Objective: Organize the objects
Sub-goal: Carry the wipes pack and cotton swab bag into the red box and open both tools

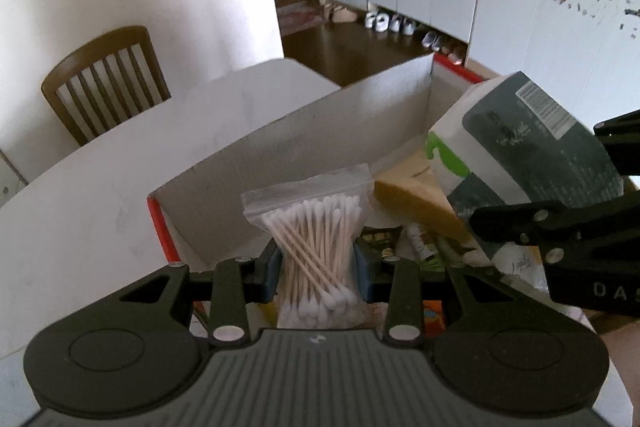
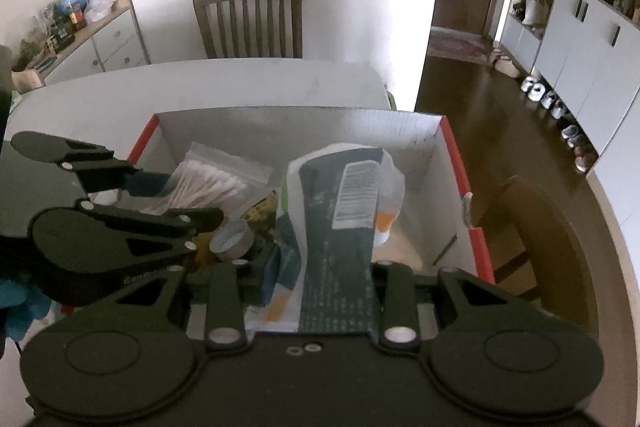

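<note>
Left gripper (image 1: 319, 269) fingers pinching swab bag (image 1: 316, 239), right gripper (image 2: 316, 291) fingers pinching barcode-labelled pouch (image 2: 340, 227), text illegible.

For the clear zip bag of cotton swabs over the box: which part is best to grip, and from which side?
Grip the clear zip bag of white-tipped cotton swabs across its bundled middle, coming from below its bottom edge, as the left gripper does now. The swabs make a firm waist there, while the flat sealed top is thin and would probably slip. The pads press both sides above the red-edged white cardboard box.
</note>
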